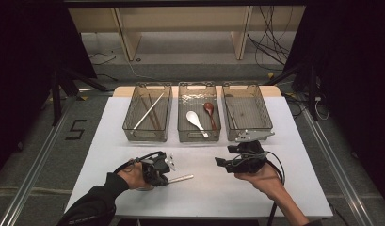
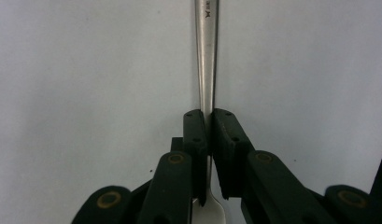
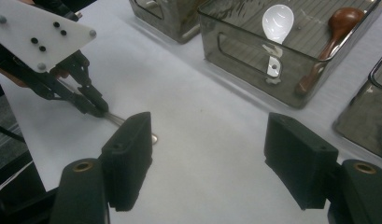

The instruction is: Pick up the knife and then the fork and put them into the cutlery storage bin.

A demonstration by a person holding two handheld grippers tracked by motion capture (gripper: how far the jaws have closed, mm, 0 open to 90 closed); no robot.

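We hold the slim silver metal utensil (image 2: 206, 56) by its handle in the left gripper (image 2: 208, 140), fingers pinched tight on it, low over the white surface (image 1: 204, 188). The right gripper (image 3: 216, 158) hovers nearby, fingers spread wide and empty. Chopsticks already lie in the left smoky clear plastic bin (image 1: 147, 113), a white ceramic spoon (image 1: 195, 120) and brown wooden spoon (image 1: 209, 111) in the middle bin (image 1: 198, 136); we judge this utensil remains unsorted. A stamped mark on its handle is unreadable; floor tape reads "5"
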